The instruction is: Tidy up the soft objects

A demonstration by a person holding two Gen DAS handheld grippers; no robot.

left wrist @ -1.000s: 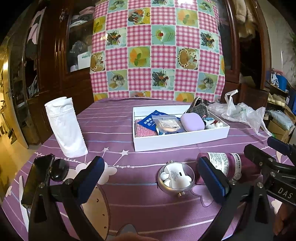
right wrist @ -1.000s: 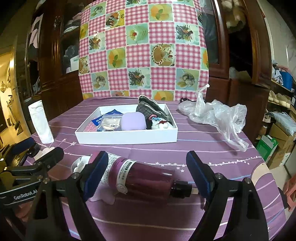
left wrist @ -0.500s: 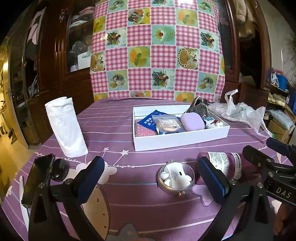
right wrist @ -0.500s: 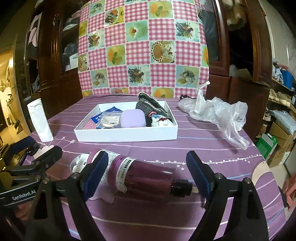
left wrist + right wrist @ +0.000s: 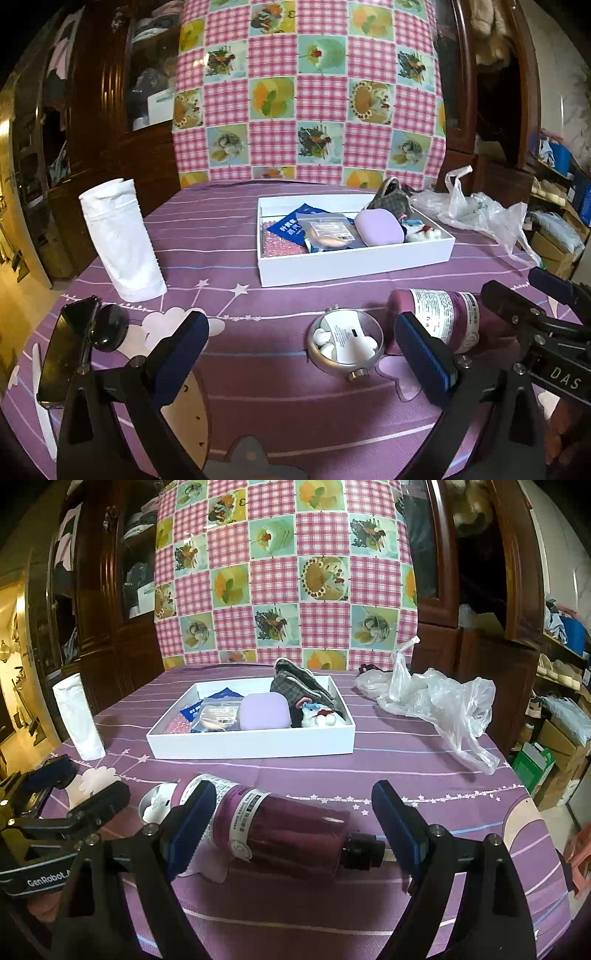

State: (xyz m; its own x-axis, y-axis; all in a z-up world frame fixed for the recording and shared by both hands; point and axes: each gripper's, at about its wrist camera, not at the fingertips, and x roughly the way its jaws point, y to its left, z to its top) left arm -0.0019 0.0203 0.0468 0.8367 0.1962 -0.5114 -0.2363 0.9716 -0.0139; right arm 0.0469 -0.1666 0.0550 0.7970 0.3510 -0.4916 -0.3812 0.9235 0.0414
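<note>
Here my right gripper (image 5: 291, 827) holds its jaws wide around the purple bottle (image 5: 280, 829) at lower centre, untouched; my left gripper (image 5: 303, 354) gapes over bare desk (image 5: 258, 369).

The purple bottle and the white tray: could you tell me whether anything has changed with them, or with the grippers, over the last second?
Nothing has visibly changed. The purple bottle lies on its side as before, between the open jaws of the right gripper; the left gripper is open and empty, and the white tray holds the same things.
</note>
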